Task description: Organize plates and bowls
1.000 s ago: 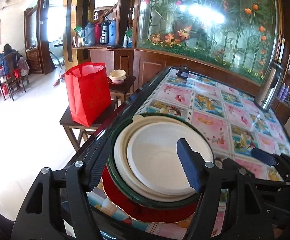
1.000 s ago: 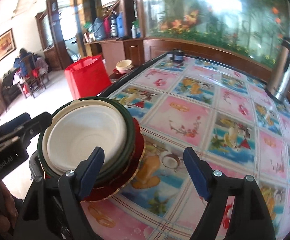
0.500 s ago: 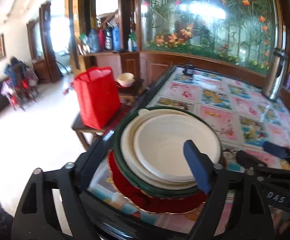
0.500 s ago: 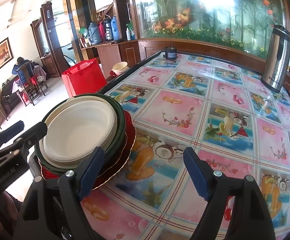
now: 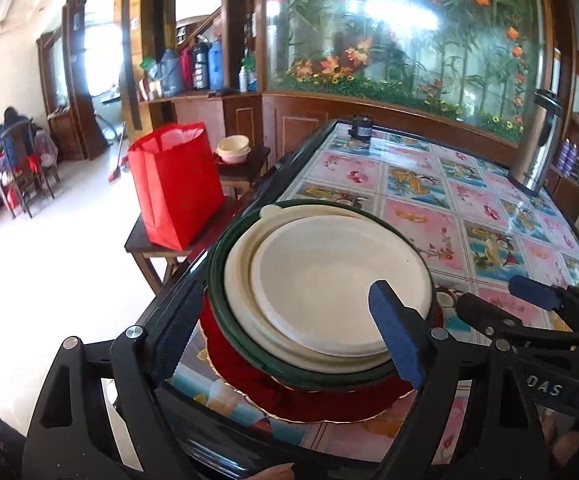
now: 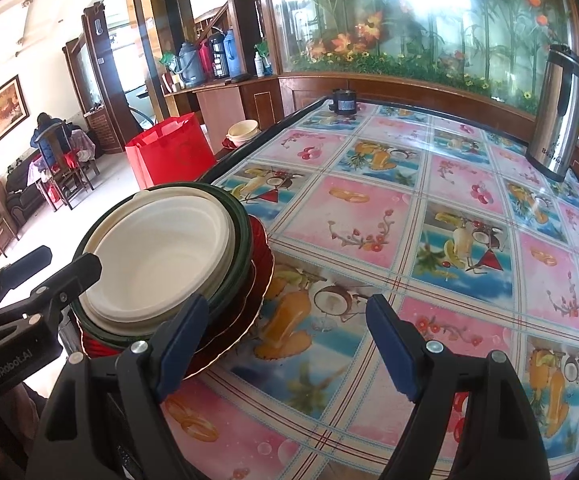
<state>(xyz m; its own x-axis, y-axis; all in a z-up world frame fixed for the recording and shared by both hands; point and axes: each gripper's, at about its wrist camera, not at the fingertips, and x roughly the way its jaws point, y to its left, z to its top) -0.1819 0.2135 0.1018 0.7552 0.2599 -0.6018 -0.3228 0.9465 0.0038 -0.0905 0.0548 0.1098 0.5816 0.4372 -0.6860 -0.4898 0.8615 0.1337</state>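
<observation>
The stack of dishes (image 5: 329, 300) sits directly ahead of the wide-open, empty left gripper (image 5: 285, 336); the right gripper (image 6: 285, 344), equally spread and empty, lies to the stack's right.

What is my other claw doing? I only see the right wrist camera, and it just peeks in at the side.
Observer: The left claw is open, its fingers spread wide in front of the white bowl, pinching nothing.
Operator: Is the red bag on the floor?
Observer: No, the red bag stands on a low dark side table.
Operator: Does the stack hang off the table?
Observer: No, the red plate at the bottom lies inside the black rim of the table.
</observation>
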